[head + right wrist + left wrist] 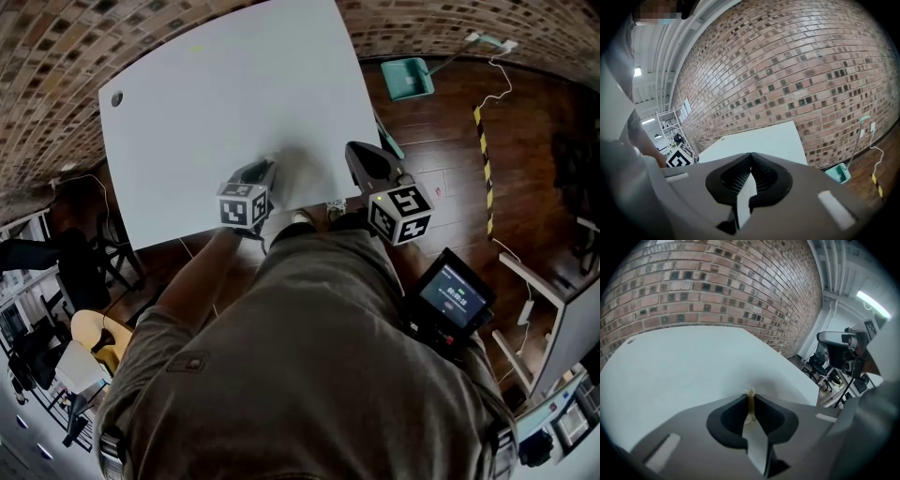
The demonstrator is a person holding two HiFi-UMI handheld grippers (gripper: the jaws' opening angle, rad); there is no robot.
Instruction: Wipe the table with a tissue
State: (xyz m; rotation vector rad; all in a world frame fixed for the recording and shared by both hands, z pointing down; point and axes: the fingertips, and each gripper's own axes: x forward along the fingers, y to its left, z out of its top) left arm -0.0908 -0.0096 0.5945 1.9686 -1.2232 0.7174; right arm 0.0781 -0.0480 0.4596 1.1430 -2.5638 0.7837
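White table (234,94); left claw (751,395) pinches a beige tissue sliver (750,408), right claw (751,158) pressed together.

Little of the pinched thing shows, and the table is cut off
In the left gripper view only a thin pale sliver (751,403) shows between the closed jaws of the left gripper (751,393), too little to tell what it is; in the head view that gripper's own body covers it wholly. There the table (234,84) runs off the frame at 12 o'clock, and the person's torso (309,356) hides part of its near edge toward 6 o'clock. The print on the small screen (457,293) at 4 o'clock is too small to read
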